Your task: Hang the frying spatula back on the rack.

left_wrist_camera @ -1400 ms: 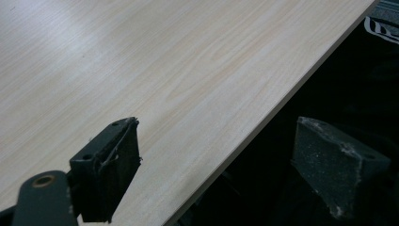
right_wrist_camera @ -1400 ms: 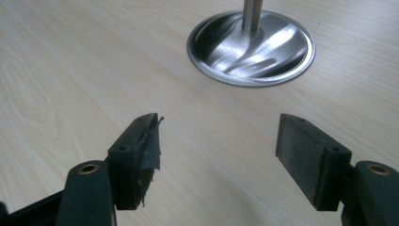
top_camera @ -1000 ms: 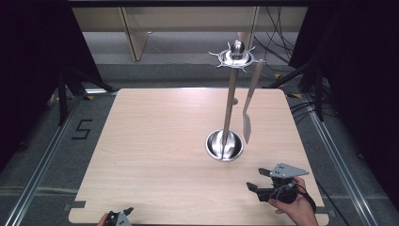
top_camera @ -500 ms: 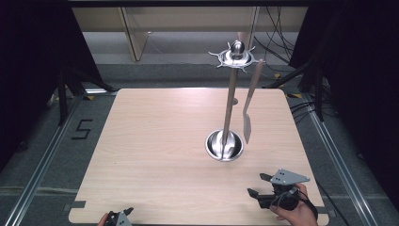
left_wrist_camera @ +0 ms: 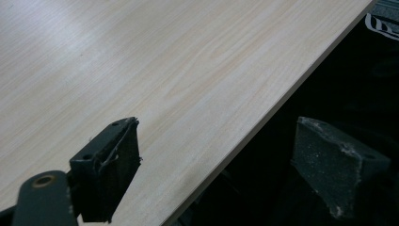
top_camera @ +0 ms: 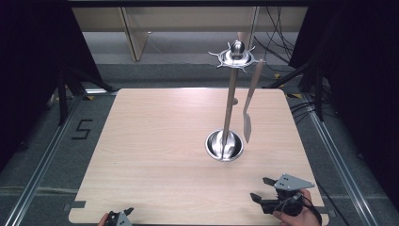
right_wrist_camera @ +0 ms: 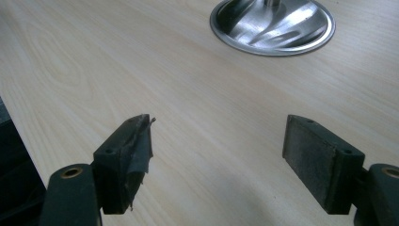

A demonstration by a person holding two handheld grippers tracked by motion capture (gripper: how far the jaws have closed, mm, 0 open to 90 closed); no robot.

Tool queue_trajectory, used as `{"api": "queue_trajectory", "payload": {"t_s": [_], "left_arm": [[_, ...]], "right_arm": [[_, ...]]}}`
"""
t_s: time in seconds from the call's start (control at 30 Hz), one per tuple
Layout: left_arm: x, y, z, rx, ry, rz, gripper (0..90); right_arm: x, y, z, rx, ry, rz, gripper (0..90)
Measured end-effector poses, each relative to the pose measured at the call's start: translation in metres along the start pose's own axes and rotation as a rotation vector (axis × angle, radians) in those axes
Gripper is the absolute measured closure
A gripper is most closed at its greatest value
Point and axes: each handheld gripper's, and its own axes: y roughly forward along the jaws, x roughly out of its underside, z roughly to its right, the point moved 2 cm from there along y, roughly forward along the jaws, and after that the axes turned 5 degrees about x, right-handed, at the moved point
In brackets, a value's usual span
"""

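Bare table [top_camera: 155,141] lies open all around; the utensil stand [top_camera: 225,145] and hanging spatula [top_camera: 248,110] block right-centre.

The high view looks down on the whole table [top_camera: 155,141]; both gripper views skim its wood closely (low, forward-facing).

Overhead light falls evenly on my table [top_camera: 155,141], its surroundings dark. Glare streaks the steel base [right_wrist_camera: 273,21] at upper right; my near jaws look slightly soft.

A pale wood-grain table [top_camera: 155,141] is seen, squarish with rounded corners. The round steel base [top_camera: 225,145] of an upright utensil stand is set on it, right of centre.
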Motion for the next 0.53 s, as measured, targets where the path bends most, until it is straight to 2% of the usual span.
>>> {"api": "queue_trajectory", "payload": {"t_s": [0.03, 0.13, 0.17, 0.2, 0.23, 0.27, 0.33, 0.37, 0.4, 0.53], "left_arm": [[0.0, 0.0001, 0.0001, -0.001, -0.001, 0.0, 14.8], [-0.0001, 0.0004, 0.0001, 0.0, -0.001, 0.001, 14.8], [-0.0001, 0.0002, 0.0001, -0.001, -0.001, 0.0, 14.8], [0.0001, 0.0011, -0.0001, -0.001, -0.002, 0.01, 14.8], [0.0, 0.0001, -0.0002, -0.001, 0.0, 0.0, 14.8], [0.0001, 0.0009, -0.0001, -0.004, -0.004, 0.006, 14.8], [-0.0002, 0.0025, 0.001, -0.006, -0.024, 0.03, 14.8], [-0.0002, 0.0008, 0.0007, -0.004, -0.012, 0.015, 14.8], [-0.0001, -0.0003, -0.0001, -0.001, 0.0, 0.003, 14.8], [0.0, 0.0002, 0.0004, 0.0, -0.001, 0.001, 14.8]], "right_arm": [[0.0004, 0.0, 0.0013, 0.004, -0.025, 0.011, 25.6], [0.0022, -0.0023, -0.0013, 0.005, 0.021, -0.003, 25.6], [0.0025, -0.0022, 0.0013, 0.007, -0.001, 0.005, 25.6], [0.0029, -0.0019, 0.002, 0.003, -0.004, 0.011, 25.6], [0.0036, -0.0025, 0.0, -0.001, 0.023, 0.004, 25.6], [0.0039, -0.0027, 0.0013, 0.005, 0.007, 0.001, 25.6], [0.0049, -0.0021, 0.0024, -0.003, 0.017, 0.002, 25.6], [0.0051, -0.0025, 0.0034, 0.012, 0.009, 0.005, 25.6], [0.0052, -0.0022, 0.0038, 0.004, 0.007, 0.004, 25.6], [0.0058, -0.0022, 0.0031, -0.005, 0.014, 0.0, 25.6]]}}
